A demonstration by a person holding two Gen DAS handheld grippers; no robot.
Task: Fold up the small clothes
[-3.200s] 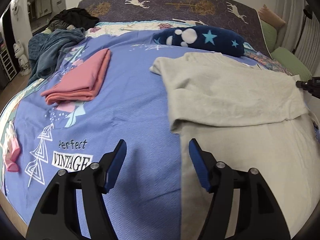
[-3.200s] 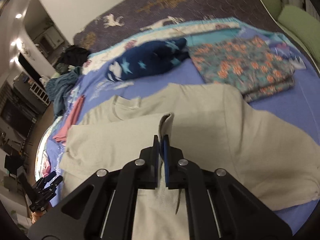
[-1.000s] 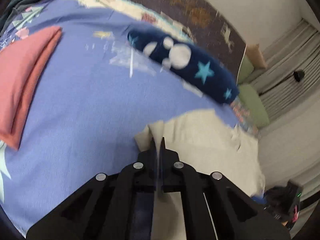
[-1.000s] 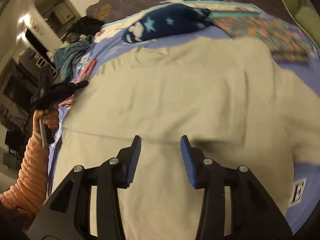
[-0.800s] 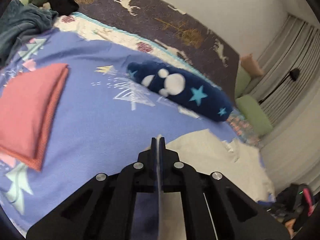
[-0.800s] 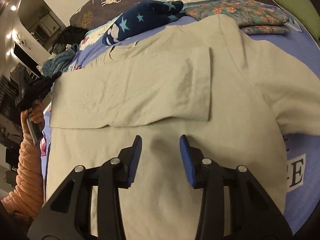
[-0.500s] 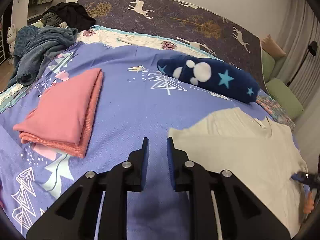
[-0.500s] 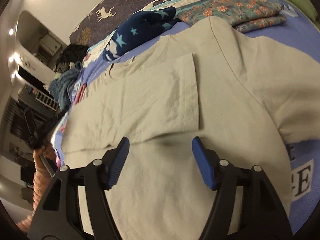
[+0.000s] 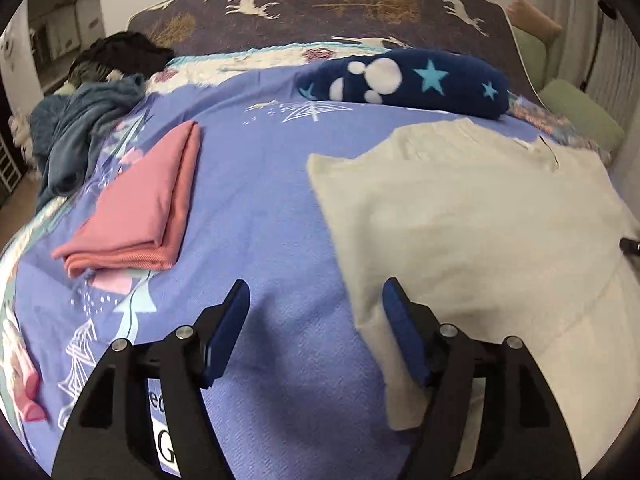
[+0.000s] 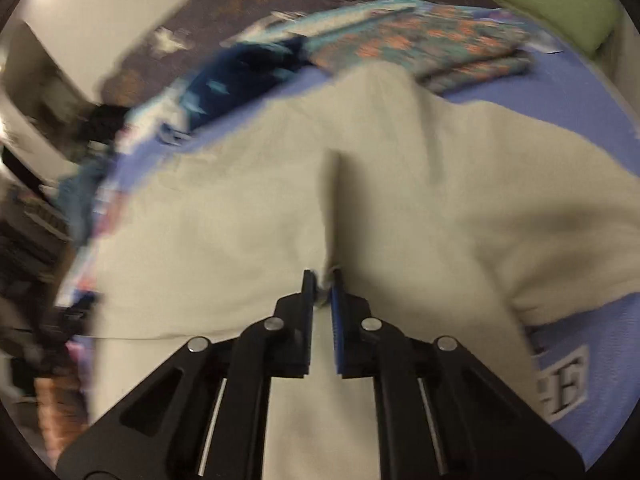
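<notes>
The beige shirt (image 9: 472, 216) lies spread on the bed (image 9: 260, 208), filling the right of the left-wrist frame. The left gripper (image 9: 316, 320) is opening with only bedspread between its jaws. The right gripper (image 10: 322, 280) is pinched on a shirt ridge at frame centre, probably to lift the next fold.

On the bed (image 9: 260, 200), the shirt (image 9: 460, 208) lies right, the folded garment (image 9: 140, 208) left, the bolster pillow (image 9: 404, 80) behind them near the headboard (image 9: 320, 12).
</notes>
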